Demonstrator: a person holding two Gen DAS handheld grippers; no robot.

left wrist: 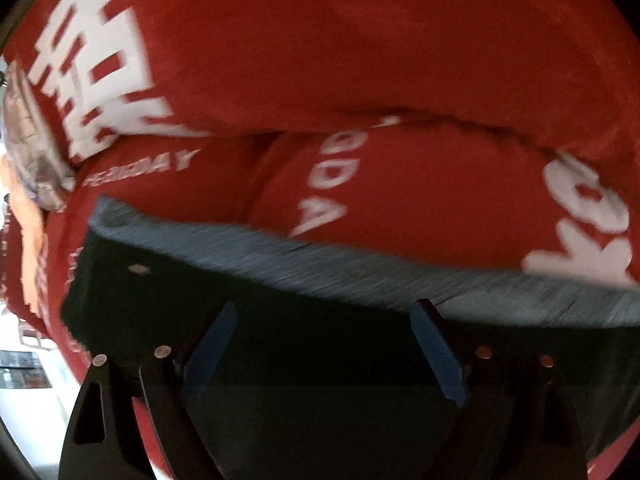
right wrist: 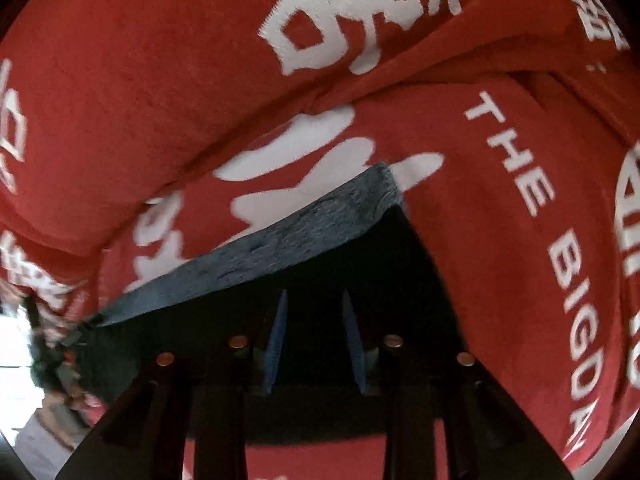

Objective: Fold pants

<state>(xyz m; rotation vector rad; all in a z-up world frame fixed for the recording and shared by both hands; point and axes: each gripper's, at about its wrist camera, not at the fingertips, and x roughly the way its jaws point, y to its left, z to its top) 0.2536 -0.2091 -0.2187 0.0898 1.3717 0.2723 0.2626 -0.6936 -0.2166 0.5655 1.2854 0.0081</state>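
Dark pants (left wrist: 192, 292) with a grey fuzzy edge lie on a red cloth (left wrist: 360, 48) printed with white lettering, blurred in the left view. The left gripper (left wrist: 324, 344) stands spread just above them. The right gripper (right wrist: 314, 340) is narrowly parted over the pants' corner, pinching nothing visible.

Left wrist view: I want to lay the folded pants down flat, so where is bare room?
Free: the red printed blanket beyond the pants' grey waistband, up to its fold. Crowded: the near strip, filled by the dark pants and the open left tongs.
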